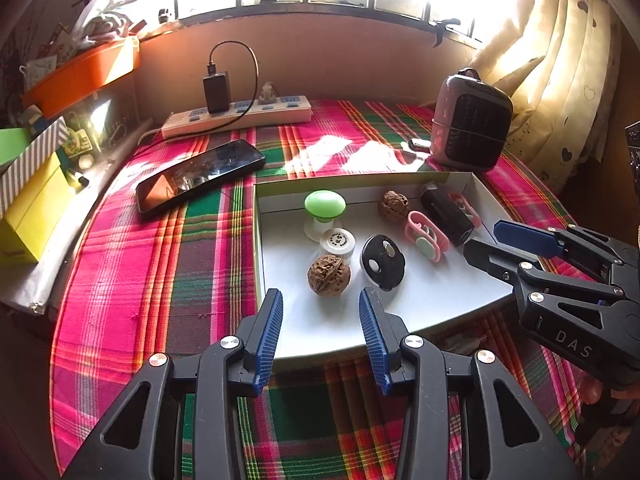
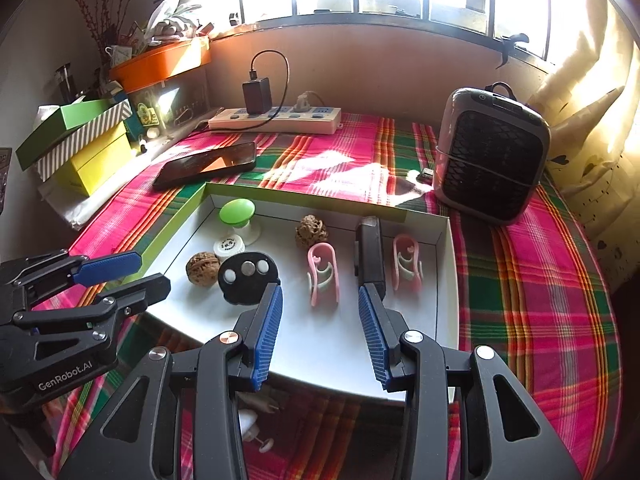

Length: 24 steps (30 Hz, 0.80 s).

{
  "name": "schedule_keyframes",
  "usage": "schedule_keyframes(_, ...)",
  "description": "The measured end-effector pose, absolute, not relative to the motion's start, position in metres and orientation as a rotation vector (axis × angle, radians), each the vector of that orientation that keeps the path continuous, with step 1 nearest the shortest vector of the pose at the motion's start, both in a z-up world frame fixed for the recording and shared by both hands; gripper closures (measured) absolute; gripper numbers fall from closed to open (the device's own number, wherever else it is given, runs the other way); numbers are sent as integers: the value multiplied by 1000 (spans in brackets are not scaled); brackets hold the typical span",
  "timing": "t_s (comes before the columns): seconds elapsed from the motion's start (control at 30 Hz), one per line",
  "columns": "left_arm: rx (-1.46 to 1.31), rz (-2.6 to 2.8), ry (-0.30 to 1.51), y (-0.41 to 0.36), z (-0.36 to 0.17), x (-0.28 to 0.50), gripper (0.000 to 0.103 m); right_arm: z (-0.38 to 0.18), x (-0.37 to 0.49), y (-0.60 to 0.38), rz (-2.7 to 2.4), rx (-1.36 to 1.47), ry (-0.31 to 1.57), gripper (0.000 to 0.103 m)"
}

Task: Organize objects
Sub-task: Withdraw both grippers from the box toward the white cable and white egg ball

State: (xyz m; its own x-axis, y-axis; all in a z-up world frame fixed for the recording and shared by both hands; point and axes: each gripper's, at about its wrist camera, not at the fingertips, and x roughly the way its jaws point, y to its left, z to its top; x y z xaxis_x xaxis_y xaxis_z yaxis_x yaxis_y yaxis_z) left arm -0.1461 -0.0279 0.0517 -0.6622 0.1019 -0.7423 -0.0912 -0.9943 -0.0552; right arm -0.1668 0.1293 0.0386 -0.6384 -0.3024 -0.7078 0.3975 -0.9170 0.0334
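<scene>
A shallow white box [image 1: 400,316] [image 2: 328,360] with a green rim lies on the plaid cloth. In it are two walnuts [image 1: 329,274] [image 1: 394,205], a green-topped knob [image 1: 324,204], a small white round jar [image 1: 338,242], a black disc [image 1: 383,262] with round studs, two pink clips [image 1: 425,235] [image 2: 407,258] and a black rectangular block [image 1: 446,213] [image 2: 370,254]. My left gripper [image 1: 320,300] is open and empty over the box's near edge, just short of the nearer walnut. My right gripper [image 2: 320,296] is open and empty over the box's near side, short of a pink clip [image 2: 323,272].
A phone [image 1: 200,176] lies left of the box. A power strip [image 1: 236,116] with a charger sits at the back wall. A small heater [image 1: 470,120] stands at the back right. Stacked boxes [image 2: 80,144] and an orange tray [image 2: 160,64] crowd the left shelf. A curtain hangs on the right.
</scene>
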Motion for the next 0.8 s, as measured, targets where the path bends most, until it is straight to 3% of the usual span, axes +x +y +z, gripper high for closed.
schedule_keyframes(0.8, -1271, 2740, -94, -26, 41, -103, 65, 3, -109, 120, -2414, 1114, 202, 62)
